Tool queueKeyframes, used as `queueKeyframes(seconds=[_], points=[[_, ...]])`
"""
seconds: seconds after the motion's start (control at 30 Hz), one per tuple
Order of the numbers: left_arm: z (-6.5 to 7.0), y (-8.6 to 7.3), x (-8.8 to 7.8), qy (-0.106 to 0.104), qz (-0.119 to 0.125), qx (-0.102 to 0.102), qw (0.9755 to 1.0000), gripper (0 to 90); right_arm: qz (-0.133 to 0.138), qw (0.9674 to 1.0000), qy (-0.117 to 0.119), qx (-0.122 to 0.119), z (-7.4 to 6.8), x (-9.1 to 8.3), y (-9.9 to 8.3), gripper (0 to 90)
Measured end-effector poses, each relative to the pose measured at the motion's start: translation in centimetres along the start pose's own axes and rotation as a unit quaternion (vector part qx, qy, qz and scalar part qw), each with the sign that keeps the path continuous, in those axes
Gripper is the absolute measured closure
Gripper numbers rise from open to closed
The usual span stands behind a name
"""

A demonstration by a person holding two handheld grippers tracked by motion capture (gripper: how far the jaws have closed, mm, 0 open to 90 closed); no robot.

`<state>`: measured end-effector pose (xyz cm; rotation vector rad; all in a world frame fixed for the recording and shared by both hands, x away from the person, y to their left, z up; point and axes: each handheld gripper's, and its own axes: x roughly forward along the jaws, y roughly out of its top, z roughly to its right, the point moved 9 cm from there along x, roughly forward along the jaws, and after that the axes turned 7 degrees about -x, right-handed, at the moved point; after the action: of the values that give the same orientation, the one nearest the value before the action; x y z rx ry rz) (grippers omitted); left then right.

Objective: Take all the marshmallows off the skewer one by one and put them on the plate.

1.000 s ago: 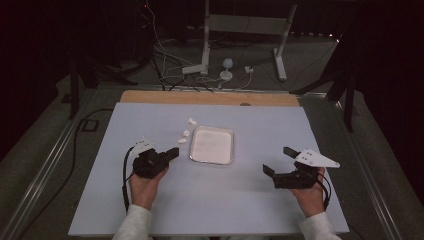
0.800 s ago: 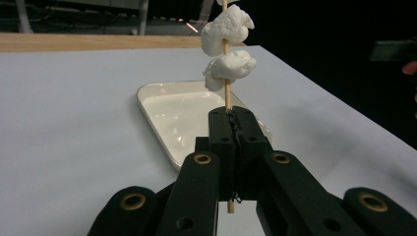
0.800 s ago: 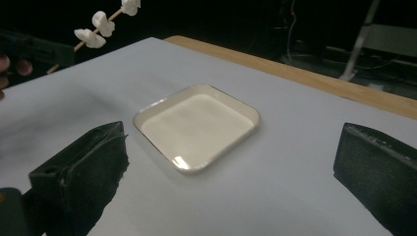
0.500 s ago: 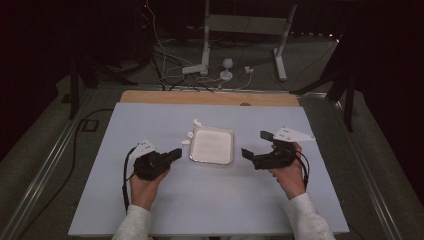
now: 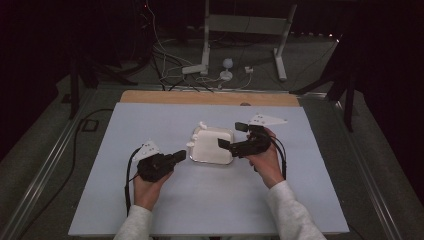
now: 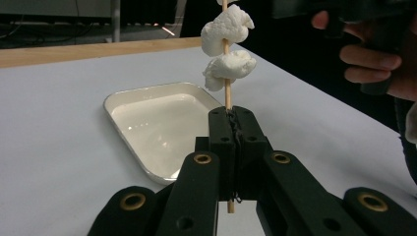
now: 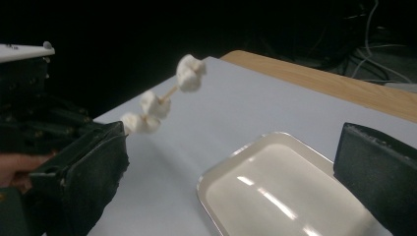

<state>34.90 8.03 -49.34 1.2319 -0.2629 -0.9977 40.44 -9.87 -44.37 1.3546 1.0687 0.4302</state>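
Since a second ago, the right gripper (image 5: 229, 135) has been brought over the tray (image 5: 212, 156), jaws wide. Above it, the stick (image 6: 226, 96) of soft, easily squashed marshmallows (image 6: 227, 27) is pinched at its bare end by the left gripper (image 6: 238, 129).

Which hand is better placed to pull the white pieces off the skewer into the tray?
The right. The left gripper is shut on the skewer, so it must hold. The right gripper has open fingers above the tray, near the white pieces.
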Motion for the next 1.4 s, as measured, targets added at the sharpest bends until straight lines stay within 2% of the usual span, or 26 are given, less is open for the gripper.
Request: queueKeyframes(seconds=[0.07, 0.17, 0.33, 0.43, 0.6, 0.77, 0.8, 1.13, 1.4], points=[[0.2, 0.0, 0.0, -0.003, 0.002, 0.004, 1.0, 89.9, 0.0, 0.9999, 0.008, 0.008, -0.2, 0.6, 0.2, 1.6], [0.5, 0.0, 0.1, -0.009, 0.005, 0.01, 0.9999, 89.9, -0.003, 0.9991, 0.033, 0.027, -0.9, 1.4, 0.4, 8.2], [0.9, -0.1, 0.4, -0.018, 0.005, 0.019, 0.9996, 89.9, 0.0, 0.9961, 0.065, 0.06, -1.9, 2.4, 0.9, 30.5], [1.1, -0.2, 0.5, -0.022, 0.005, 0.024, 0.9995, 89.9, -0.001, 0.9944, 0.068, 0.081, -2.0, 3.0, 1.2, 42.2], [1.2, -0.3, 0.6, -0.026, 0.007, 0.029, 0.9992, 89.9, -0.008, 0.989, 0.092, 0.116, -2.2, 3.7, 1.2, 59.7], [1.3, -0.4, 0.6, -0.029, 0.007, 0.034, 0.999, 89.9, -0.006, 0.986, 0.097, 0.135, -2.3, 3.8, 1.4, 72.5], [1.3, -0.4, 0.6, -0.03, 0.008, 0.036, 0.9989, 89.9, -0.004, 0.9854, 0.099, 0.139, -2.3, 3.7, 1.4, 74.3], [1.1, -0.5, 0.4, -0.028, 0.008, 0.046, 0.9985, 90.0, 0.01, 0.9884, 0.077, 0.13, -2.4, 3.3, 2.2, 77.9], [1.0, -0.7, 0.3, -0.017, -0.005, 0.059, 0.9981, 90.0, 0.025, 0.9897, 0.057, 0.129, -2.0, 3.1, 2.6, 78.7]])
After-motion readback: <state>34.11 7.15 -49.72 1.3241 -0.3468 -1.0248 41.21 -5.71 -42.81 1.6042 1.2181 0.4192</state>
